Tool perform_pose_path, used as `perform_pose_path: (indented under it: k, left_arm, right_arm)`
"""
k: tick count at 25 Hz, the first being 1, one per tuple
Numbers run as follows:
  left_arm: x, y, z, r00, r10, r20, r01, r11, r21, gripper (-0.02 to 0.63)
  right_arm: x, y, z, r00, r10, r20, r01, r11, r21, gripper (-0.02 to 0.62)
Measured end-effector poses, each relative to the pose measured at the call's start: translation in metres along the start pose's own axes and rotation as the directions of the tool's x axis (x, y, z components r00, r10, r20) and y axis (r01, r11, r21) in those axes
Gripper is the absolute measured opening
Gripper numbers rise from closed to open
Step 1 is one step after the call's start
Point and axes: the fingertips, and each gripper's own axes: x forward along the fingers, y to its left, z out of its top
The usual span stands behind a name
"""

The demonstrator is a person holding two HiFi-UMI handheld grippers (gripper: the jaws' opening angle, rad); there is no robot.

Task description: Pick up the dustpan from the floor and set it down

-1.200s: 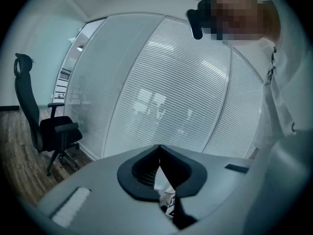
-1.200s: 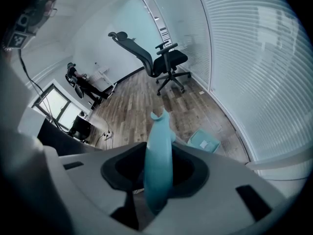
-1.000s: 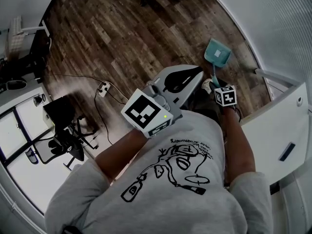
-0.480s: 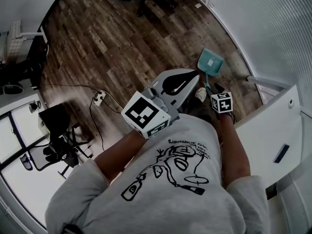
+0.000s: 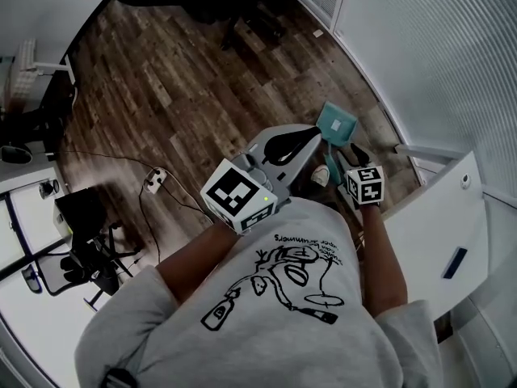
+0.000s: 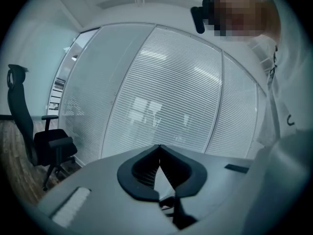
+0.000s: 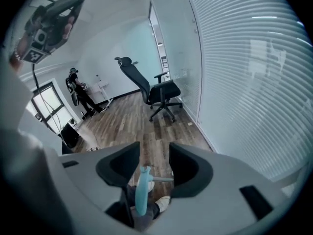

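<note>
The teal dustpan (image 5: 337,125) sits on the wood floor beside the blind-covered wall, its handle pointing back at me. My right gripper (image 5: 354,155) hovers over that handle, with its marker cube just behind. In the right gripper view the teal handle (image 7: 142,190) shows low between the jaws of the right gripper (image 7: 154,150), nearer the left one. The jaws stand wide apart and do not press on it. My left gripper (image 5: 317,132) is held at chest height to the left, and its jaws meet at the tips (image 6: 159,148) with nothing in them.
A wall of white blinds (image 5: 436,63) curves along the right. A white cabinet (image 5: 440,212) stands at my right side. A black office chair (image 7: 156,89) is further up the room. A power strip with its cable (image 5: 153,180) lies on the floor to the left. My shoe (image 5: 321,175) is near the dustpan.
My right gripper has risen and its view now looks from higher up. The dustpan lies nearer the picture's middle. The left gripper has come up slightly and stays shut.
</note>
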Motion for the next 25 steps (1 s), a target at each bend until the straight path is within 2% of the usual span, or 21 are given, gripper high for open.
perform_pose_path:
  k: [5, 9, 18, 25]
  left_arm:
    - [0.003, 0.0, 0.013, 1.0, -0.001, 0.018, 0.0, 1.0, 0.011, 0.002]
    - [0.003, -0.002, 0.023, 0.999, -0.001, 0.034, 0.0, 1.0, 0.022, 0.002]
    - [0.003, 0.0, 0.033, 0.999, 0.006, 0.054, -0.008, 1.0, 0.03, 0.002]
    - [0.002, -0.002, 0.052, 0.996, 0.008, 0.09, -0.013, 0.999, 0.05, 0.002]
  right_arm:
    - [-0.033, -0.007, 0.051, 0.995, -0.039, 0.095, 0.04, 0.999, -0.008, 0.148]
    - [-0.066, -0.008, 0.095, 0.978, -0.056, 0.201, 0.055, 0.998, 0.01, 0.119]
    - [-0.14, 0.01, 0.185, 0.918, -0.051, 0.394, 0.065, 0.998, -0.023, 0.076]
    - [-0.199, 0.035, 0.238, 0.87, -0.059, 0.49, 0.13, 0.985, -0.112, 0.052]
